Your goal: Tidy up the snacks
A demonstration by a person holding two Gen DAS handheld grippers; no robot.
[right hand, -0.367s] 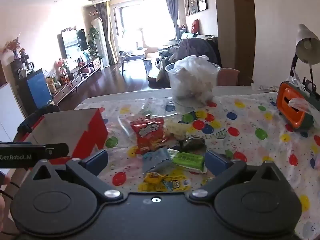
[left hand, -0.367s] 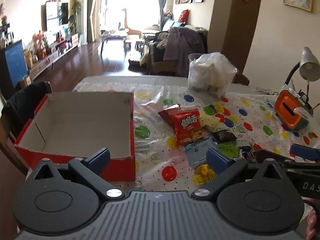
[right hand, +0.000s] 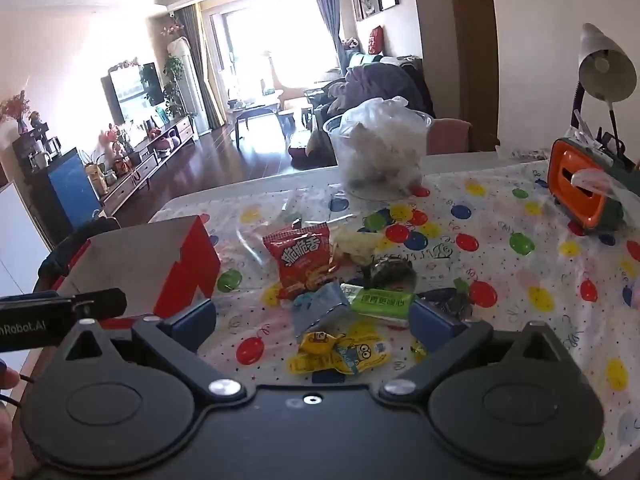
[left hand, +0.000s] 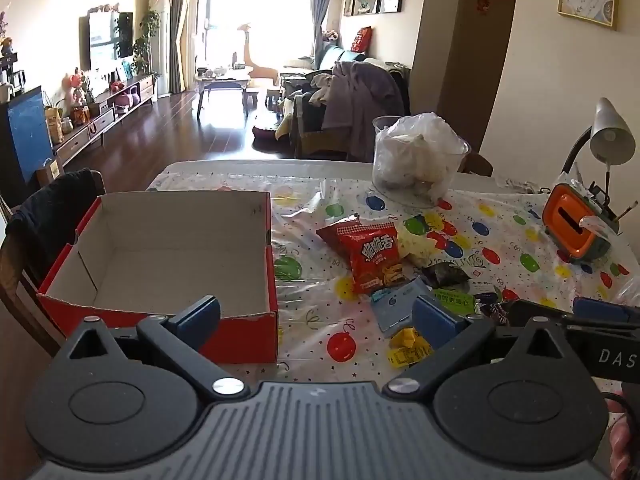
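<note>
Two hand-held grippers hovered over a snack-strewn worktop (left hand: 500,236) covered in a balloon-print cloth. The left gripper (left hand: 316,316) had its blue-padded fingers spread wide with nothing between them; a red cardboard box (left hand: 168,312), open and showing a bare grey interior, sat just ahead of its left finger. The right gripper (right hand: 312,320) was likewise spread wide and held nothing, poised above the heap of snacks. Directly between and ahead of its fingers lay a yellow cartoon-printed packet (right hand: 348,354), a grey-blue pouch (right hand: 320,308) and a green wrapped bar (right hand: 382,300), the pouch and bar touching. Farther ahead rested a red crisp packet (right hand: 302,260), overlapping a pale yellow snack bag (right hand: 356,244) to its right, with a dark wrapped item (right hand: 390,270) just beyond the green bar. From the right gripper, the red box stood ahead and to the left, apart from the heap. Far ahead stood a clear tub (right hand: 376,156) stuffed with white plastic bags, and ahead to the right an orange tissue holder (right hand: 580,196) beside a grey desk lamp (right hand: 606,68).
</note>
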